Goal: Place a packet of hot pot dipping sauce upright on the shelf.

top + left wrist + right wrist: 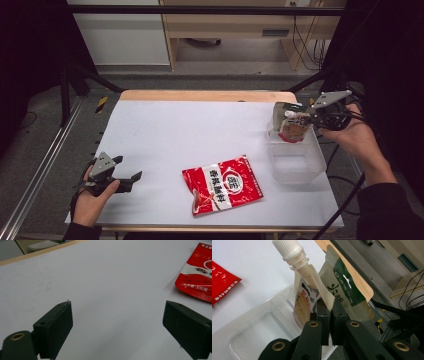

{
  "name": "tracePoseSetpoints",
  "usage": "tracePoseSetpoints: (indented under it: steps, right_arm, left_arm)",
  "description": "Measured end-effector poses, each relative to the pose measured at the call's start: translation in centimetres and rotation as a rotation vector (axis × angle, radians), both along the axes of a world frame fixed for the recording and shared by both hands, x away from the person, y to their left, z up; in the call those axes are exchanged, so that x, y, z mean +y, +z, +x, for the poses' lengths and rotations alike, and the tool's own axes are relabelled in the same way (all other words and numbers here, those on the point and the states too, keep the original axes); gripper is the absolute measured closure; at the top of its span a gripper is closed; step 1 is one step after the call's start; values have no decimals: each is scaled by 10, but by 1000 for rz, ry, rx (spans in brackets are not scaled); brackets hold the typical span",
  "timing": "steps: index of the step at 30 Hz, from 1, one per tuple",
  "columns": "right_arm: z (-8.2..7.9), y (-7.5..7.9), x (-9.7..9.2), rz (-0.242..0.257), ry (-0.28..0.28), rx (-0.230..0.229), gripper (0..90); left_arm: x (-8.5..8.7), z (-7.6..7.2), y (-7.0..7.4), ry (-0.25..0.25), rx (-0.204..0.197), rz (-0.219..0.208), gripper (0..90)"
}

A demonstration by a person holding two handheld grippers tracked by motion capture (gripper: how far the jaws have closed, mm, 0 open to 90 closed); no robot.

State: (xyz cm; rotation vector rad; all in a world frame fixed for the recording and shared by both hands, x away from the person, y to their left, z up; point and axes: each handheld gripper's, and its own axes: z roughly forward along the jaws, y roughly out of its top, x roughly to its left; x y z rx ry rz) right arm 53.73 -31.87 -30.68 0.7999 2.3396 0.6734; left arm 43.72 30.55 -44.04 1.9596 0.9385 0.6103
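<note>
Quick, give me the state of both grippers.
Left gripper: open, holding nothing.
Right gripper: shut on a spouted pouch above the clear bin.

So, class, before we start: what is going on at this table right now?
A person holds a pair of tongs in each hand. The right tongs are shut on a spouted pouch with a white cap and hold it over a clear plastic bin at the table's right edge. A second, green-labelled pouch stands right beside the first; whether the tongs grip it too is hard to tell. The left tongs are open over bare table, holding nothing. A red packet lies flat mid-table, untouched.
</note>
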Motion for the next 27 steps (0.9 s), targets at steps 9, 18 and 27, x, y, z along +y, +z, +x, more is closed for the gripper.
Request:
tracePoseSetpoints:
  steps: [9, 18, 27]
  right_arm:
    - [6, -6, 9, -23, 23, 21, 877]
    - [11, -18, 18, -24, 36, 40, 876]
    - [15, -30, 25, -29, 48, 63, 874]
  left_arm:
    - [1, 0, 0, 3, 1, -3, 92]
    - [0, 0, 0, 2, 3, 1, 92]
    - [0, 0, 0, -3, 6, 5, 92]
